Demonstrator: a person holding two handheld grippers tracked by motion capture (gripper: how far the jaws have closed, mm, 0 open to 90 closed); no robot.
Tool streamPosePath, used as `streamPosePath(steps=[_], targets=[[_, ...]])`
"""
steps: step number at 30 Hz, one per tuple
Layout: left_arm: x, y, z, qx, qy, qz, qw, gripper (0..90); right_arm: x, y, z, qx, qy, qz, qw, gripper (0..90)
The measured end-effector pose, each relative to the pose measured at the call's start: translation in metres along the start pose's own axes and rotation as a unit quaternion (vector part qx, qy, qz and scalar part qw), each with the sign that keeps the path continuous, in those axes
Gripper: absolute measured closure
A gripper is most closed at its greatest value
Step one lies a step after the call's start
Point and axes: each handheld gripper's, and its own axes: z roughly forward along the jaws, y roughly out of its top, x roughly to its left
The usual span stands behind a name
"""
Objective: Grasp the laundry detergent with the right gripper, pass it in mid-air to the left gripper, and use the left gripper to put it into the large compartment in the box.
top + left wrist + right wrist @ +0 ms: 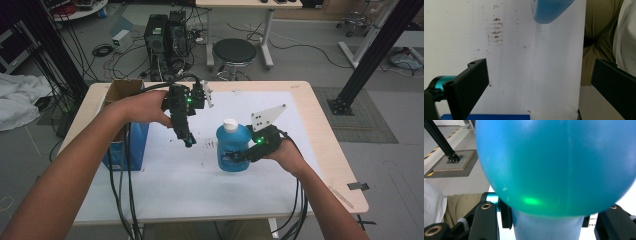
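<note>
The right gripper, just right of centre in the high view, grasps one blue bottle by its lower body, jaws pressed on either side. The grip sits low and from the side, probably so the white cap stays free and the bottle stays upright. In the right gripper view the bottle bulges across the upper frame, its narrower part running down between the two black jaws. In the left gripper view its rounded bottom hangs at the top edge with the sheet showing under it, so it looks lifted just clear of the surface rather than standing.

The left gripper, upper left of centre in the high view, points down at the sheet with nothing in it; its own view shows the jaws spread wide with only white paper between them. It seems to wait beside the bottle, perhaps for the cap.

Outward: one white sheet with dark smudges covers one wooden table; one open cardboard box with a blue side stands at the left edge. Counted: two grippers, one bottle, one cap, one box.
</note>
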Motion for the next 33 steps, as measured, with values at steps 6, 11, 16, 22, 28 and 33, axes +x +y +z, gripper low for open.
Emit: streamPosePath(steps=[6, 11, 16, 22, 28, 33], targets=[[-0.004, 0.005, -0.001, 0.001, 0.005, 0.005, 1.0000, 1.7, -0.003, 0.005, 0.008, 0.001, 0.009, -0.002, 1.0000, 44.6], [-0.005, 0.009, -0.001, 0.000, 0.004, 0.008, 1.0000, 1.7, -0.005, 0.008, 0.012, -0.004, 0.011, -0.001, 0.9999, 44.6], [-0.006, 0.014, 0.000, -0.005, 0.001, 0.012, 0.9999, 1.7, -0.005, 0.010, 0.017, 0.000, 0.014, 0.001, 0.9999, 44.6], [-0.007, 0.019, 0.002, -0.003, -0.002, 0.016, 0.9999, 1.7, -0.007, 0.014, 0.023, 0.000, 0.015, -0.003, 0.9999, 44.6], [-0.007, 0.023, 0.003, -0.001, -0.003, 0.018, 0.9998, 1.7, -0.009, 0.022, 0.029, 0.006, 0.015, -0.007, 0.9999, 44.6], [-0.007, 0.026, 0.004, -0.004, -0.005, 0.018, 0.9998, 1.7, -0.010, 0.027, 0.033, 0.006, 0.017, -0.009, 0.9998, 44.6]])
